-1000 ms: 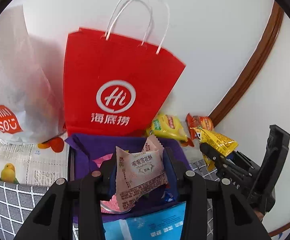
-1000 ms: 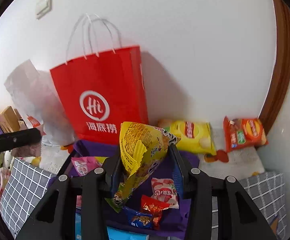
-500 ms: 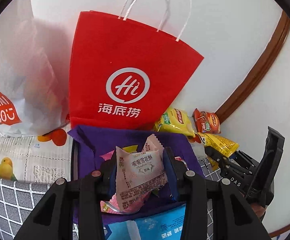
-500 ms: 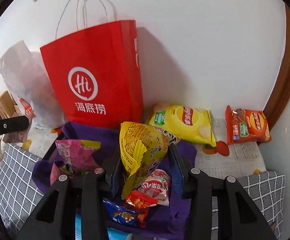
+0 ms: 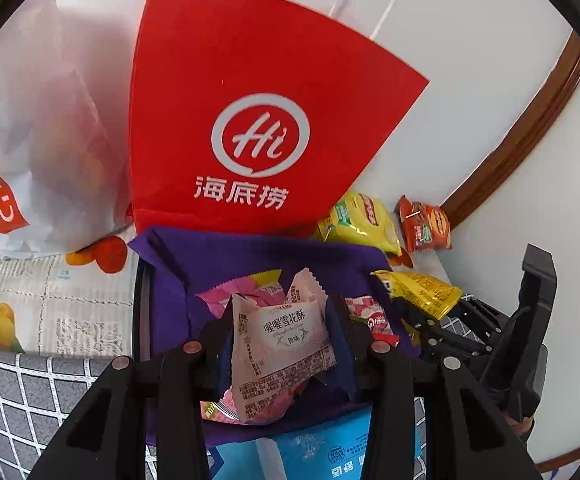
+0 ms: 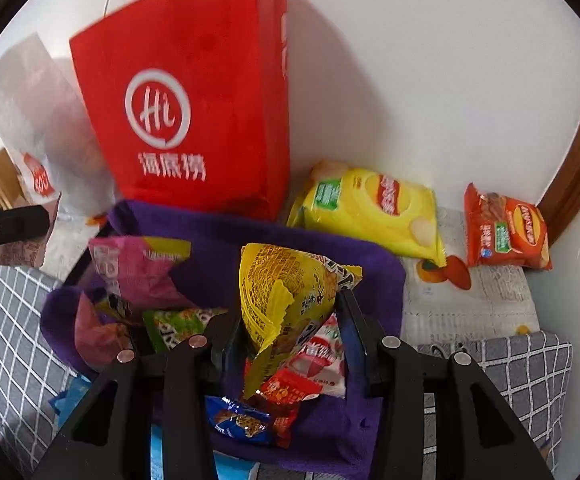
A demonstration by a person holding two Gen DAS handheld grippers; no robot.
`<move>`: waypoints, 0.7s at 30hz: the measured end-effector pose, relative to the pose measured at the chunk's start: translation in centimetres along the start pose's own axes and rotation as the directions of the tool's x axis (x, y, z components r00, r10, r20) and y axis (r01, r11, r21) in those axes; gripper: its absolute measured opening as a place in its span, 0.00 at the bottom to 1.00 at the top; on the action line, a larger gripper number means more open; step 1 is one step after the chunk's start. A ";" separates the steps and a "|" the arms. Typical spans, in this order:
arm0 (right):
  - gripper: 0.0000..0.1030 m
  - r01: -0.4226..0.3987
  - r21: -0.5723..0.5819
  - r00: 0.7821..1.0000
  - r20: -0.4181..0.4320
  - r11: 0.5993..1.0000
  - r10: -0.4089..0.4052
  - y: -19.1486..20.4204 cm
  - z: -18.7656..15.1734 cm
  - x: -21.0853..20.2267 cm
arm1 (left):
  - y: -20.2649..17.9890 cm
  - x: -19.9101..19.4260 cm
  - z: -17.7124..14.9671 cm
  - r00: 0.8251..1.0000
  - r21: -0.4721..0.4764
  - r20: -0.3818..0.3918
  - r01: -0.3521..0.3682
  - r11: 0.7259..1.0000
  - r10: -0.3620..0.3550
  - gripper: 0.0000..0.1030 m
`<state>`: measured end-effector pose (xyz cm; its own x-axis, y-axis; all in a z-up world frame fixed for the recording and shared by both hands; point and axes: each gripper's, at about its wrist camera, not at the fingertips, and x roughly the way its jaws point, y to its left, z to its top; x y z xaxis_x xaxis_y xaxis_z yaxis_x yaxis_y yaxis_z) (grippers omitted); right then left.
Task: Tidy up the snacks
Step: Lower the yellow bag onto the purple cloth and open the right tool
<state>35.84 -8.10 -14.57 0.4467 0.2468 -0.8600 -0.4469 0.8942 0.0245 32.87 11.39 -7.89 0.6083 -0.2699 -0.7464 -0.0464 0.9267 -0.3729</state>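
Over the purple fabric bin (image 6: pixel 225 236) we're holding both grippers: left gripper (image 5: pixel 279 344) is clamping a pink-white pastry packet (image 5: pixel 281 344), right gripper (image 6: pixel 290 320) is clamping a yellow snack packet (image 6: pixel 285 292). Packets are blocking the bin floor under them; we're only making out a pink bag (image 6: pixel 137 264), a green packet (image 6: pixel 173 324), red and blue wrappers. Bin front edge is getting cut off by the finger frames. Red paper bag (image 5: pixel 249 100) is crowding the bin's far rim, touching or just behind, can't tell. Yellow chip bag (image 6: pixel 370 208) and orange chip bag (image 6: pixel 506 232) are lying outside the bin by the wall, with bare mat beside them.
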 end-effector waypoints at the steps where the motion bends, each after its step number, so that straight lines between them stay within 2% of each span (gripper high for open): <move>1: 0.42 0.011 -0.016 1.000 -0.011 1.000 -0.011 0.3 -0.1 0.3 | 0.0 0.2 -0.1 1.000 -0.001 -0.008 -0.003 1.000 0.003 0.38; 5: 0.42 0.002 -0.027 0.999 -0.035 1.000 -0.003 0.5 -0.4 0.7 | 0.2 1.1 -0.2 0.999 -0.005 -0.039 -0.009 1.000 0.009 0.38; 9: 0.42 0.041 -0.018 0.999 -0.034 0.999 -0.042 0.4 -0.4 0.7 | 0.1 1.6 -0.3 0.998 -0.004 -0.059 -0.006 1.000 0.006 0.38; 21: 0.43 0.026 0.005 1.000 -0.018 1.000 -0.026 0.0 -0.1 0.0 | -0.1 3.5 -0.9 0.992 -0.005 -0.122 0.000 1.000 -0.001 0.38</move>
<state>35.78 -8.10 -14.60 0.4439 0.2171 -0.8694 -0.4312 0.9023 0.0052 34.30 10.10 -10.90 0.5068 -0.3007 -0.8079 -0.0501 0.9253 -0.3759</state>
